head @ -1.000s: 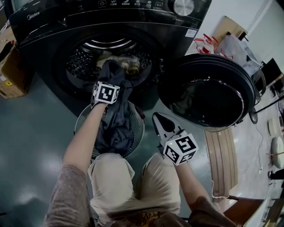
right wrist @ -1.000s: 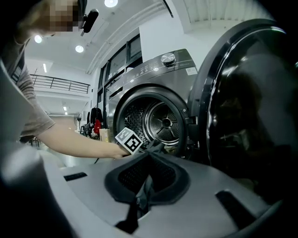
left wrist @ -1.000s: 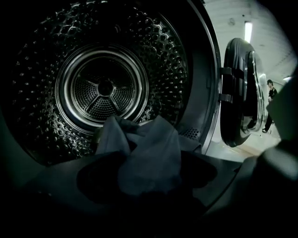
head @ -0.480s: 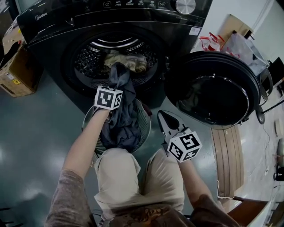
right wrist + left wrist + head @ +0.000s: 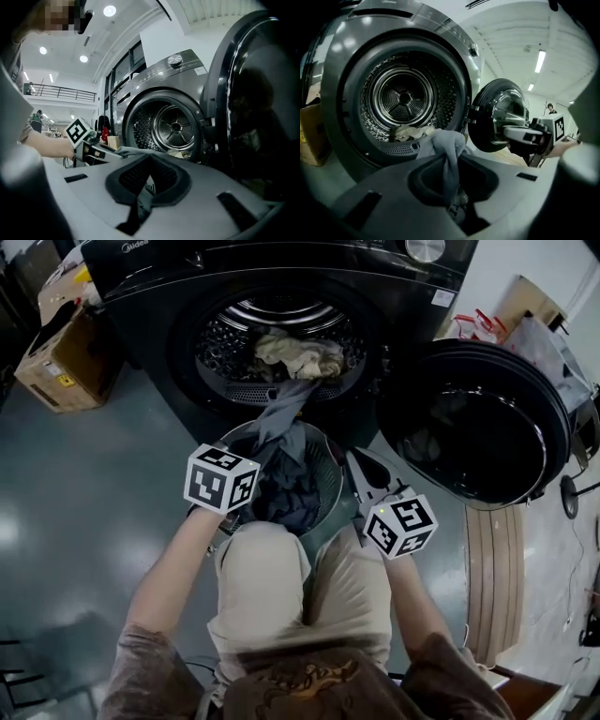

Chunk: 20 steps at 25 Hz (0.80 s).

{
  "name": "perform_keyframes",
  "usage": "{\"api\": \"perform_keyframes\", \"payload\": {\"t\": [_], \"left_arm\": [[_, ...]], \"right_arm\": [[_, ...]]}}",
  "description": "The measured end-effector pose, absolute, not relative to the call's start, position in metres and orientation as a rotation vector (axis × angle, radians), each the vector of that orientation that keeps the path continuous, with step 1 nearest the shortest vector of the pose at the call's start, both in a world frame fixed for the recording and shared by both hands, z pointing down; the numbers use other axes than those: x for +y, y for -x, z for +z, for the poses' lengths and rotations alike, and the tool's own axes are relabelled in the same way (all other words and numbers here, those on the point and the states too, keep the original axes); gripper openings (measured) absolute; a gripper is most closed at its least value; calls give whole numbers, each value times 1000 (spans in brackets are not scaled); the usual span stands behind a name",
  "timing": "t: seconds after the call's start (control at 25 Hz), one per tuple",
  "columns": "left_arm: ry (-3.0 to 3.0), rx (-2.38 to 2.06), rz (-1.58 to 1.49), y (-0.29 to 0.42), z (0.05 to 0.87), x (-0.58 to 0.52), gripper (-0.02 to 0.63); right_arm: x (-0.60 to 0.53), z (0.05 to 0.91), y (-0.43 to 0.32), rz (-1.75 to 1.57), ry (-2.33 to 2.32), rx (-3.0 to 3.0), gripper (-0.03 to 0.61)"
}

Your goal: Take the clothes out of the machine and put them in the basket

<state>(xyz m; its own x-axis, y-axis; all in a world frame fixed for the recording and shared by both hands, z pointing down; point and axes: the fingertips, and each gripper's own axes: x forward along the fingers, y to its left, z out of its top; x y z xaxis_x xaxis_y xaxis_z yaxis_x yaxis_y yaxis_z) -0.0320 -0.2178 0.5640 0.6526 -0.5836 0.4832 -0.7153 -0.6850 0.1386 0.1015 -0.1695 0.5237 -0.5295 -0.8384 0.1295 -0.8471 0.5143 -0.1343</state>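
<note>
A dark grey garment (image 5: 281, 427) trails from the washer drum's lip down into the round mesh basket (image 5: 332, 468) in front of the machine. My left gripper (image 5: 447, 163) has just closed its jaws, and a fold of this garment (image 5: 449, 145) is pinched between them. In the head view its marker cube sits at the basket's left rim. A beige cloth (image 5: 295, 354) still lies inside the drum (image 5: 401, 98). At the basket's right rim my right gripper (image 5: 356, 463) is shut with nothing in it, pointing toward the machine.
The round washer door (image 5: 478, 427) stands open to the right, close to my right gripper. A cardboard box (image 5: 66, 357) sits on the floor left of the machine. The person's knees are just behind the basket.
The left gripper has drawn back from the drum mouth toward the person, pulling the dark garment out over the basket. The right gripper has stayed about where it was.
</note>
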Motion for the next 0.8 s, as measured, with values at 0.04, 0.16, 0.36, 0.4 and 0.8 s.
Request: {"api": "perform_keyframes", "payload": {"t": [0.04, 0.16, 0.36, 0.4, 0.8], "left_arm": [[-2553, -1039, 582, 34, 562, -211, 52], [-2557, -1040, 576, 35, 555, -193, 52], [-2578, -1050, 562, 39, 541, -171, 52], [-2577, -1060, 558, 41, 539, -169, 56], [-2582, -1085, 493, 41, 530, -205, 311]], "right_arm": [[-169, 522, -100, 277, -1495, -2700, -3], [-165, 518, -96, 270, -1483, -2722, -3], [-161, 516, -88, 263, -1454, -2738, -3], [-161, 516, -87, 260, -1449, -2738, -3], [-155, 510, -90, 251, -1467, -2722, -3]]}}
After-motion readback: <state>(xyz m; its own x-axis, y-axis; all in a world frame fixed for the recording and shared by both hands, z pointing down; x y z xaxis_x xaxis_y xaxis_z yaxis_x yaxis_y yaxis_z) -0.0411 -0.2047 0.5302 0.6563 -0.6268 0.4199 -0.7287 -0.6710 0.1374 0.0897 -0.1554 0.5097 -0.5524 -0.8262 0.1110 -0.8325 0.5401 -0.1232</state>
